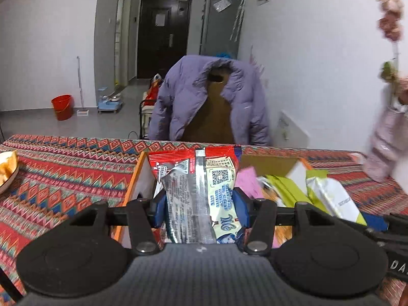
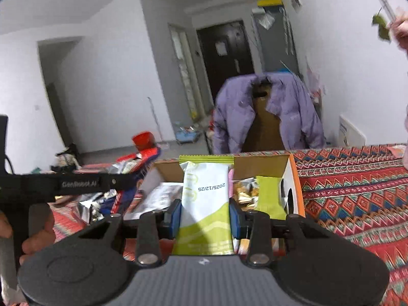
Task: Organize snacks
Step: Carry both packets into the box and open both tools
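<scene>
My left gripper (image 1: 201,206) is shut on a red and silver snack packet (image 1: 201,178) and holds it upright over the orange-edged cardboard box (image 1: 134,178). My right gripper (image 2: 205,216) is shut on a white and green snack packet (image 2: 205,191), held over the same box (image 2: 293,176). Inside the box lie several snacks: pink and green packets (image 1: 278,186) and small wrapped sweets (image 2: 246,193). The left gripper's body (image 2: 76,183) and its red packet (image 2: 137,160) show at the left of the right wrist view. The right-hand packet (image 1: 329,196) shows in the left wrist view.
The box stands on a table with a red patterned cloth (image 1: 63,178). A plate (image 1: 7,170) sits at the table's left edge. A chair draped with a purple jacket (image 1: 209,102) stands behind the table. A person in pink (image 1: 387,137) holding flowers is at the far right.
</scene>
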A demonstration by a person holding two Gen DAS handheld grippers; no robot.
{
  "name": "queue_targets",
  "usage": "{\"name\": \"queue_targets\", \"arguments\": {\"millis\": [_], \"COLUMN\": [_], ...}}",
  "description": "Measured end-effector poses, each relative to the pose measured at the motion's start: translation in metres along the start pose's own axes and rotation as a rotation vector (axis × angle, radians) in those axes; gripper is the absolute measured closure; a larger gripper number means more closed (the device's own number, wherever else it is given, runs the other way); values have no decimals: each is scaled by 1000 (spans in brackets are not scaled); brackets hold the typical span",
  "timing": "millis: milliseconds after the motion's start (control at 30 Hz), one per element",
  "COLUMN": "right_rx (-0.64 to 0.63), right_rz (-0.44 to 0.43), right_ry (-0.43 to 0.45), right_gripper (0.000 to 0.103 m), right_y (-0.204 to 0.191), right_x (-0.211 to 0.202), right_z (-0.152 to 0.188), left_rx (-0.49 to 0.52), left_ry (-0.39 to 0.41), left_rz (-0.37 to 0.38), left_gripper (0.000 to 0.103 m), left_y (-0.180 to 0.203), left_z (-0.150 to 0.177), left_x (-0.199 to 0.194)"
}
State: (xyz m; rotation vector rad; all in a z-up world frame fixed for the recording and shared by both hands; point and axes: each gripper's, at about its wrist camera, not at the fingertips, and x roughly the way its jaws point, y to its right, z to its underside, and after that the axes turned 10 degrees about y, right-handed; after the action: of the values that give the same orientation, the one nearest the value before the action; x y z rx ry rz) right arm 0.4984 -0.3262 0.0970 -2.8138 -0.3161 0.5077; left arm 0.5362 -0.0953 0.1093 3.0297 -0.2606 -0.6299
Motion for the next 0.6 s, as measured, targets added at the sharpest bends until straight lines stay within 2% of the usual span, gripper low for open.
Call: {"name": "queue_targets", "arguments": {"millis": [167, 233, 267, 300, 333, 367, 400, 433, 533, 600], "right_rx": [64, 63, 68, 79, 85, 83, 82, 84, 98, 71], "right_rz": [120, 159, 169, 181, 188, 192, 200, 199, 169, 169], "right_ry": [-100, -129, -142, -153, -160, -162, -160, -161, -148, -131], "right_gripper": [66, 66, 66, 64, 61, 60, 59, 53, 40, 40], "right_y": [20, 21, 22, 24, 24, 23, 23, 24, 29, 27], "right_x": [82, 103, 108, 116, 122, 126, 127, 127, 119, 109], "right_z": [-8, -6, -3, -3, -2, -2, -1, -1, -5, -10], "left_rx": [-13, -11, -1, 14, 16, 6, -3, -5, 0, 13], "left_ry": [-112, -149, -171, -196, -208, -213, -207, -201, -200, -170], "left_rz": [-43, -63, -64, -54, -44, -41, -61, -61, -20, -20], "left_gripper": [50, 49, 49, 43, 37, 24, 22, 22, 21, 21], "left_y": [4, 8, 11, 15, 15, 15, 14, 12, 2, -5], "left_z": [1, 7, 11, 14, 18, 20, 22, 23, 21, 16], "left_x": [80, 98, 105, 111, 112, 113, 112, 110, 102, 89]}}
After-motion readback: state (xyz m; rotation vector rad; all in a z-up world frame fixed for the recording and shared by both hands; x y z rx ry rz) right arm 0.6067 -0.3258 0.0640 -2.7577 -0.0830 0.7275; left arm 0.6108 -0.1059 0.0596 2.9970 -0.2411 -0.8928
